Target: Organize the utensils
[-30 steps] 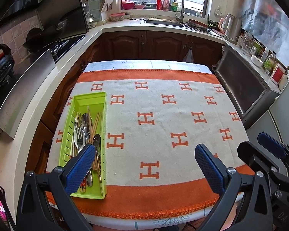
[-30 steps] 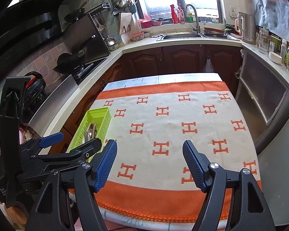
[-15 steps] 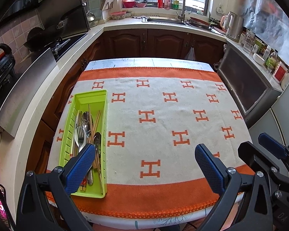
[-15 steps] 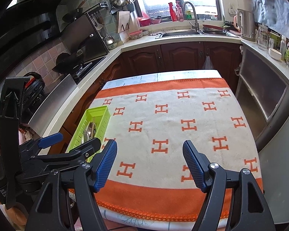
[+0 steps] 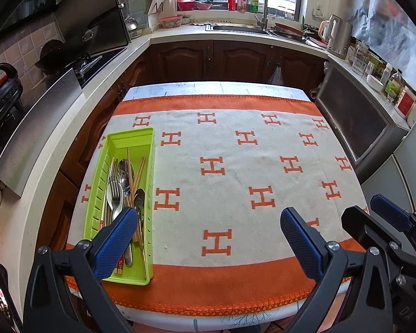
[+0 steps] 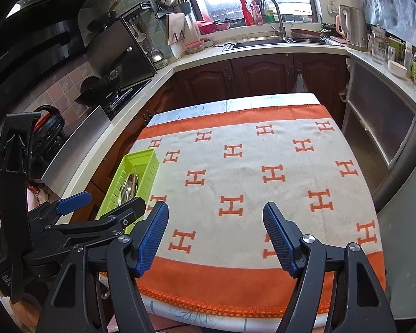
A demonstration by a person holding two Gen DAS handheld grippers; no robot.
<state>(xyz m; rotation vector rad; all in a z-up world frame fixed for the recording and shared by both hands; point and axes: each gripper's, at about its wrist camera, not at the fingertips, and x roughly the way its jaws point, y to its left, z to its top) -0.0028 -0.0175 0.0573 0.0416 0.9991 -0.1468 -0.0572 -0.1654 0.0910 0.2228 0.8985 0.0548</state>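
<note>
A table (image 5: 208,88) covered by a white and orange cloth (image 5: 235,166) stands in the middle of a kitchen. A green tray (image 5: 149,166) lies lengthwise near the cloth's left edge, holding the utensils: a fork (image 5: 114,194), spoons (image 5: 124,168) and chopsticks (image 5: 138,172), all lying together in its main compartment.

The left hand-held gripper (image 5: 208,238) hangs above the near edge of the table, released, nothing between its blue pads; its left pad overlaps the tray's near end in view. The right hand-held gripper (image 6: 215,236) hangs just beside it, to the right, also released and empty.
</note>
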